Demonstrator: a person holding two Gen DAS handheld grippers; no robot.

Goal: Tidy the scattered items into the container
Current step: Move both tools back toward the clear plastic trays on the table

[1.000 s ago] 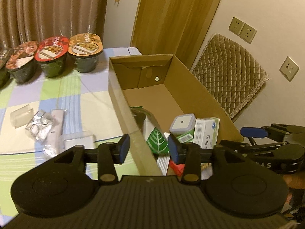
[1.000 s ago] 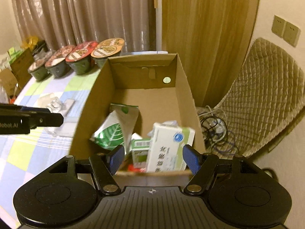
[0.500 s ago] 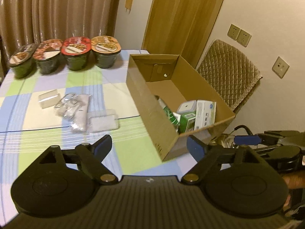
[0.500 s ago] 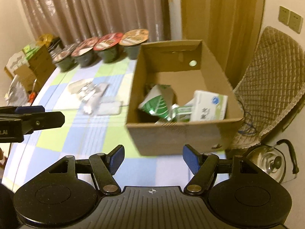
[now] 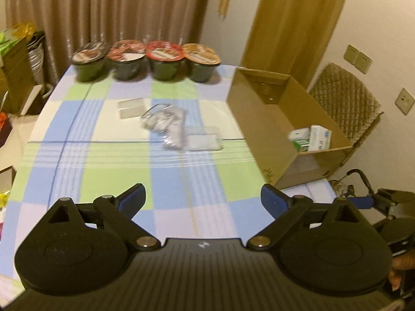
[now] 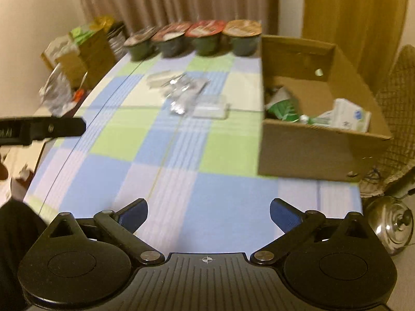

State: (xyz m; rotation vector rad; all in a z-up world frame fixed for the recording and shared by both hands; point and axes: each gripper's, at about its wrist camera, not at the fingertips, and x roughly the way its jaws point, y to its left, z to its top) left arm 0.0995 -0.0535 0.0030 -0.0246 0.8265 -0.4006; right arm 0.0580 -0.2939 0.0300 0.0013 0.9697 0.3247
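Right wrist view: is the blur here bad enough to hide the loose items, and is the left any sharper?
Right wrist view: motion blur smears the clear packets and noodle cups; only the right tongs look crisp. Left wrist view: slightly sharper, packets still soft, warm dim lighting, fisheye bends the table edge.

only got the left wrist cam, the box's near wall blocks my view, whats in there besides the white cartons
Observer: The right wrist view shows a green leaf-print pouch lying at the left side of the cardboard box, across from the white carton.
Operator: is the right claw carrying anything
Observer: No. The right claw is open and empty, over the near end of the table.
Operator: whats the black loop past the table corner
Observer: It is the handle of a shiny metal kettle standing on the floor.
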